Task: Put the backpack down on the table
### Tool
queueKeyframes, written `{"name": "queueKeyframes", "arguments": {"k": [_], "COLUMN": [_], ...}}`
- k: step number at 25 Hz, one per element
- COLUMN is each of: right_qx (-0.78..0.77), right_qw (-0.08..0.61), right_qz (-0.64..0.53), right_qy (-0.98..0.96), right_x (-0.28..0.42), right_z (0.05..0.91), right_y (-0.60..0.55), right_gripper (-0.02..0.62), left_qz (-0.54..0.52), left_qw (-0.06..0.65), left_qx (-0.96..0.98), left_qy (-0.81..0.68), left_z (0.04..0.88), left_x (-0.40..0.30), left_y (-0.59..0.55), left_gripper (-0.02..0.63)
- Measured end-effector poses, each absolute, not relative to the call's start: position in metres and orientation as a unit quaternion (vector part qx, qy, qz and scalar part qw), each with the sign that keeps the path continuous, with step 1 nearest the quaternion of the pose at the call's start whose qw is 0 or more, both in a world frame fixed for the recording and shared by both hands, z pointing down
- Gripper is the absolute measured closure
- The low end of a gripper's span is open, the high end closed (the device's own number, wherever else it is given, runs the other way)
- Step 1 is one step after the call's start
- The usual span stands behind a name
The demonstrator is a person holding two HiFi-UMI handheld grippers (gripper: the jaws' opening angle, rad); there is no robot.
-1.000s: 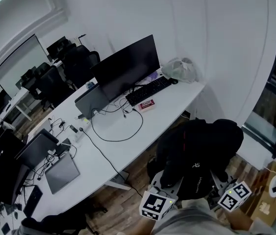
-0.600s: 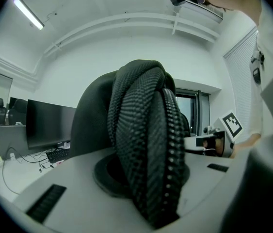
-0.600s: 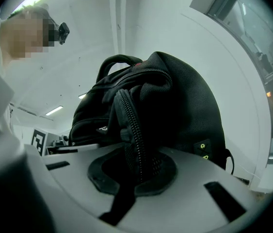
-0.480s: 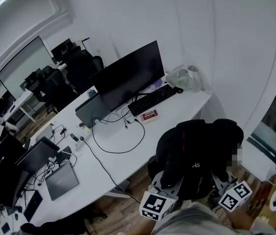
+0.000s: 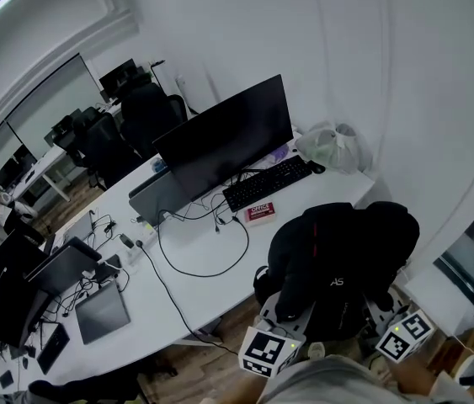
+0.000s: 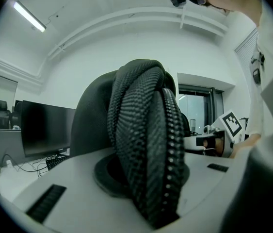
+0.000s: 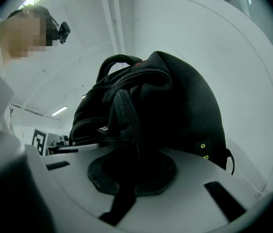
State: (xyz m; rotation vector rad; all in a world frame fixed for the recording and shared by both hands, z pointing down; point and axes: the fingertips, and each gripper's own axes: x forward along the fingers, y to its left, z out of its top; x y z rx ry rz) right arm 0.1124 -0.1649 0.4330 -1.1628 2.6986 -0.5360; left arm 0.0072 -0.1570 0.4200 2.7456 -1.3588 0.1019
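Note:
A black backpack [image 5: 338,263] hangs in the air between both grippers, just off the near right corner of the white table [image 5: 194,259]. My left gripper [image 5: 291,311] is shut on a padded mesh shoulder strap [image 6: 146,144], which fills the left gripper view [image 6: 148,198]. My right gripper [image 5: 380,305] is shut on a fold of the backpack's fabric along a zipper [image 7: 129,130]; the bag's dark body [image 7: 184,106] bulges above the right gripper [image 7: 126,178]. Both marker cubes show at the head view's bottom edge.
On the table stand a large monitor [image 5: 224,141], a keyboard [image 5: 268,183], a red box [image 5: 259,213], a white plastic bag [image 5: 333,146], a closed laptop [image 5: 102,310] and looping cables [image 5: 199,259]. A white wall runs behind; office chairs [image 5: 106,137] sit beyond the table.
The backpack and both grippers have been carried closer to the table; the table's right end now sits right beside the bag. Both grips are unchanged.

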Motion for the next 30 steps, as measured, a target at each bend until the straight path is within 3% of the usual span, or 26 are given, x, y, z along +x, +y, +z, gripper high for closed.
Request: {"name": "queueKeyframes", "arguments": {"k": [13,30], "right_qx": [-0.363,-0.386], "right_qw": [0.076,0.076], "right_qz": [-0.174,-0.165], "right_qy": [0.912,0.904], "right_x": [0.123,0.069], "right_z": [0.425,0.423], "right_y": [-0.251,-0.367], "right_gripper": [0.575,0.575], "left_qz": [0.035,0.014], "left_qw": [0.032,0.024], "left_qx": [0.879,0.890], "left_qy": [-0.474,-0.455], "left_z": [0.417,0.410], "left_x": [0.016,-0.037], "left_y": [-0.236,-0.358], "left_gripper": [0.543,0.543]}}
